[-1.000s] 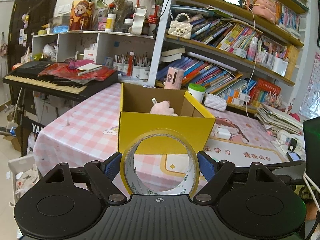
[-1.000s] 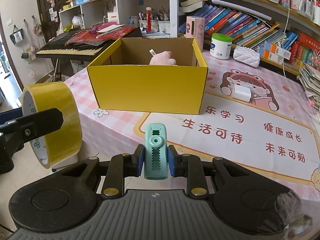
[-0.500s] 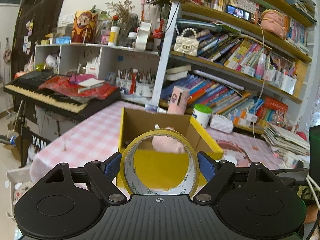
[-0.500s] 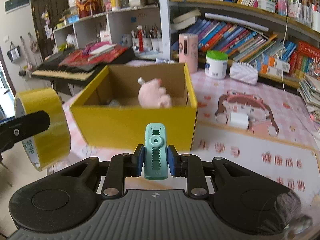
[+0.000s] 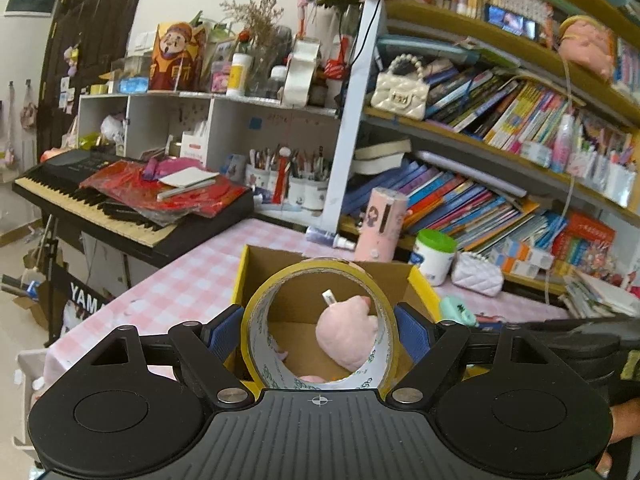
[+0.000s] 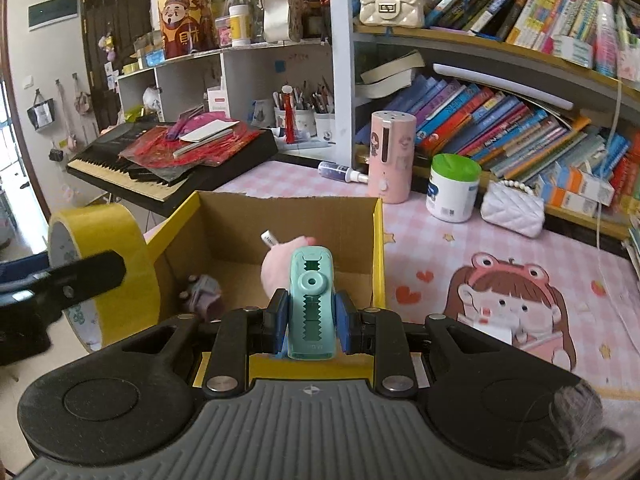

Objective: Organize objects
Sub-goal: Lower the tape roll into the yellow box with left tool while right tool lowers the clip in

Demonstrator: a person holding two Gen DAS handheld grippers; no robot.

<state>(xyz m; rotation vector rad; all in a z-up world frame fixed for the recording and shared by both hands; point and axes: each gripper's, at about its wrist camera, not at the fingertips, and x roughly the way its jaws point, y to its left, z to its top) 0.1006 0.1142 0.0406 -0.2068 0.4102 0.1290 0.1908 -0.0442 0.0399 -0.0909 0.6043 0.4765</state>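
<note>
Over box (image 6: pixel 376 240) | 1 tape roll (image 5: pixel 320 326) L | 1 clip (image 6: pixel 311 304) R

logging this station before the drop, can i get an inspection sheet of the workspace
surface: table with pink checked cloth and a cartoon mat.
job's things: open yellow box holding a pink plush and a small purple item.
clutter: pink canister, green-lidded jar, white quilted purse.
grippers: left tongs shut on tape roll; right tongs shut on teal clip, both over the box.
cables: white cord hanging by the shelves.
surroundings: bookshelves, keyboard.
</note>
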